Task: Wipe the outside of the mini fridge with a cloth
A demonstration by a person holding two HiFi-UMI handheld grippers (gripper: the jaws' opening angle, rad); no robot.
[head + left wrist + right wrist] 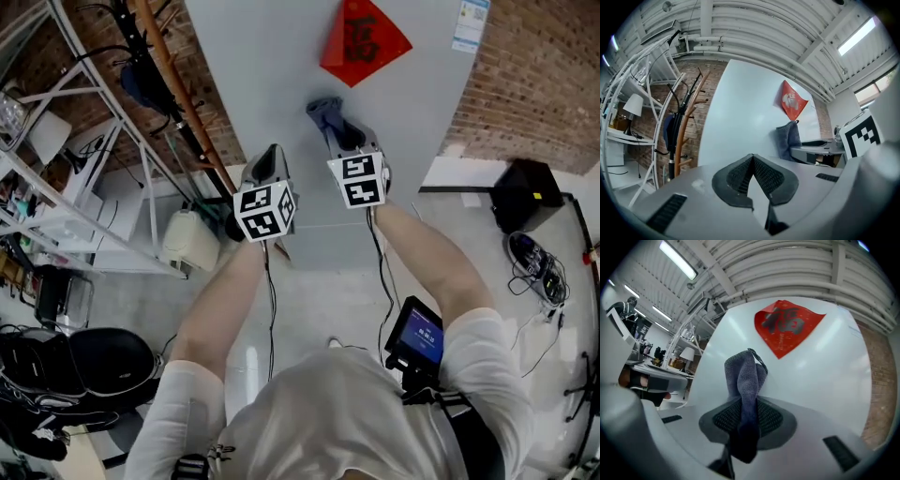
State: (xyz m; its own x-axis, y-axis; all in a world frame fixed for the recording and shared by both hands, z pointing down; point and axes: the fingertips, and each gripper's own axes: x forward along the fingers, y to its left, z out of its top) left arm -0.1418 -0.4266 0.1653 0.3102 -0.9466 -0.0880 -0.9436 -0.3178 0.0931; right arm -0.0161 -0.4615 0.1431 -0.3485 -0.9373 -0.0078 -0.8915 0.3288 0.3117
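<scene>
Pinching a folded grey cloth [746, 376] between the right gripper [749, 414] jaws, cloth end up against the white mini fridge [272, 84] door, just below a red diamond decoration [362, 37]. Holding the left gripper [752, 159] alongside, jaws closed tip to tip on nothing, near the door. Off left, a wooden coat rack [686, 124].

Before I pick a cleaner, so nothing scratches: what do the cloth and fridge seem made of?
The cloth: grey, likely microfibre, judging by its fuzzy ribbed nap. The fridge: smooth pale panel with soft sheen, probably painted metal, possibly plastic.
</scene>
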